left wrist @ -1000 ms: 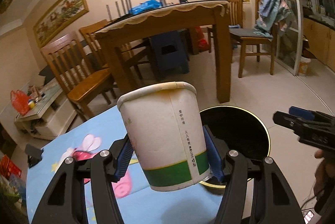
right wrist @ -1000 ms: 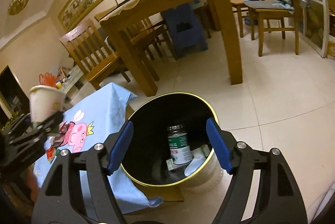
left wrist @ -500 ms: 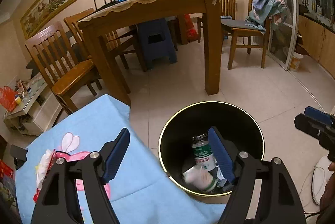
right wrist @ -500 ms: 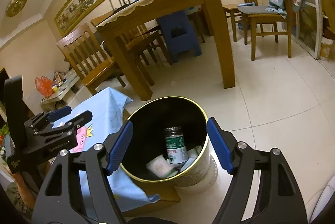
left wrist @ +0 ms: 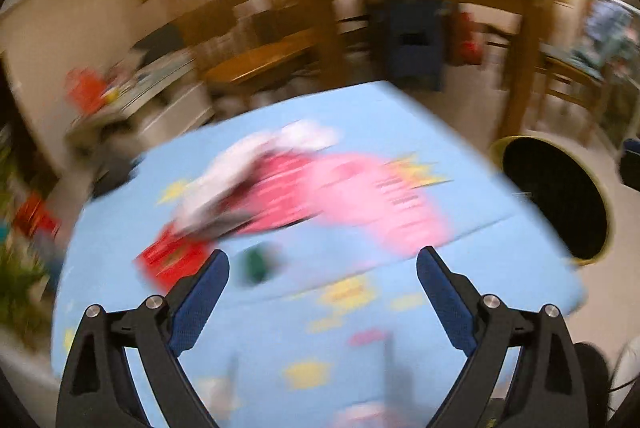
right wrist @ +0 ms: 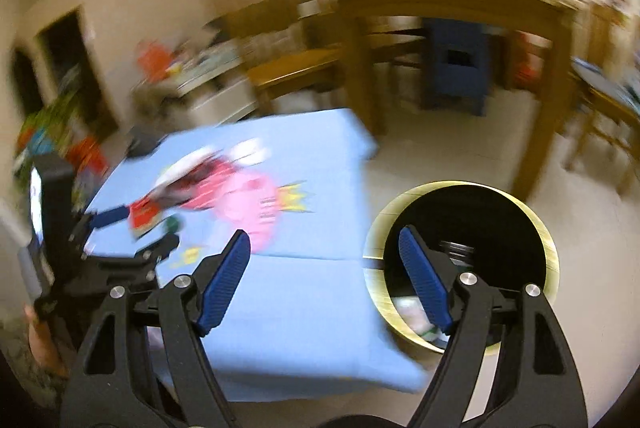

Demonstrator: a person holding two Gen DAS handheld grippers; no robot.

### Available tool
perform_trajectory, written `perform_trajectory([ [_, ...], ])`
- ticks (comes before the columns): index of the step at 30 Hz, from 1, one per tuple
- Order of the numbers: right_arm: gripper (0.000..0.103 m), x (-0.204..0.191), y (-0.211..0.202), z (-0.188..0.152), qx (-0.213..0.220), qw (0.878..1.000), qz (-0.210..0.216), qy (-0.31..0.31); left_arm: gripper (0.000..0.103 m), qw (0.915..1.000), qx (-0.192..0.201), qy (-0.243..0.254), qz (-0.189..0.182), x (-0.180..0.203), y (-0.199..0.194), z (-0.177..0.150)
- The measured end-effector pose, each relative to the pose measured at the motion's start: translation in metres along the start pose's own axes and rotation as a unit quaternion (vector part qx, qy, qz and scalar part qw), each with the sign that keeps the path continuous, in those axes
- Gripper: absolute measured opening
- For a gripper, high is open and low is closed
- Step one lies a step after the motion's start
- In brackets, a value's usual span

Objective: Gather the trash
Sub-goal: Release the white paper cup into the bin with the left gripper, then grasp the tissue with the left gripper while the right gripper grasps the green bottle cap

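Both views are motion-blurred. My left gripper (left wrist: 322,264) is open and empty above the blue cartoon tablecloth (left wrist: 360,328). Ahead of it lie a red wrapper (left wrist: 172,260), a small green object (left wrist: 256,264) and white and dark crumpled trash (left wrist: 240,184). The black gold-rimmed trash bin (left wrist: 556,204) stands to the right. My right gripper (right wrist: 324,244) is open and empty over the table's right edge, beside the bin (right wrist: 532,220), which holds a jar and paper trash. The left gripper (right wrist: 132,232) shows at the left, near the red wrapper (right wrist: 142,216).
A wooden dining table (right wrist: 460,8) with chairs and a blue stool (right wrist: 456,68) stands behind on the tiled floor. A low cabinet with clutter (left wrist: 132,100) is at the back left. Plants (left wrist: 16,280) are at the far left.
The paper cup left my left gripper and landed in the bin. Both grippers have since swung left, from the bin toward the trash on the blue tablecloth.
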State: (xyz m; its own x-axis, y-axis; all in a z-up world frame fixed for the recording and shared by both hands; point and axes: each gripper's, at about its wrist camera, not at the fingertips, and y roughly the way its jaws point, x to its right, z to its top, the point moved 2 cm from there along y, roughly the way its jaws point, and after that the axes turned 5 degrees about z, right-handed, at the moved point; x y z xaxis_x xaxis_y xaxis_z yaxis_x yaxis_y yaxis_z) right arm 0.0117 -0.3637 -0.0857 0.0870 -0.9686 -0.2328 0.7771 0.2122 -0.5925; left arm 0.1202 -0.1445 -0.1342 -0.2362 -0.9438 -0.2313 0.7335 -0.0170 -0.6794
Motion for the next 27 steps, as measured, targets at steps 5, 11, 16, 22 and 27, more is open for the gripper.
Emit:
perform_trajectory([
  [5, 0.075, -0.106, 0.065, 0.007, -0.045, 0.990, 0.048, -0.124, 0.091, 0.9955, -0.030, -0.071, 0.055, -0.105, 0.013, -0.036],
  [11, 0.070, -0.179, 0.147, 0.013, -0.097, 0.974, 0.078, -0.190, 0.091, 0.9901, -0.038, -0.120, 0.062, -0.178, 0.016, -0.057],
  [16, 0.053, -0.182, 0.197, 0.014, -0.140, 0.973, 0.098, -0.156, 0.092, 0.9895, -0.042, -0.128, 0.052, -0.194, 0.024, -0.067],
  [22, 0.031, -0.181, 0.235, 0.002, -0.163, 0.970, 0.089, -0.160, 0.092, 0.9907, -0.052, -0.124, 0.020, -0.195, 0.041, -0.063],
  [27, 0.031, -0.184, 0.219, -0.011, -0.164, 0.966, 0.098, -0.173, 0.091, 0.9917, -0.052, -0.116, -0.014, -0.184, 0.057, -0.040],
])
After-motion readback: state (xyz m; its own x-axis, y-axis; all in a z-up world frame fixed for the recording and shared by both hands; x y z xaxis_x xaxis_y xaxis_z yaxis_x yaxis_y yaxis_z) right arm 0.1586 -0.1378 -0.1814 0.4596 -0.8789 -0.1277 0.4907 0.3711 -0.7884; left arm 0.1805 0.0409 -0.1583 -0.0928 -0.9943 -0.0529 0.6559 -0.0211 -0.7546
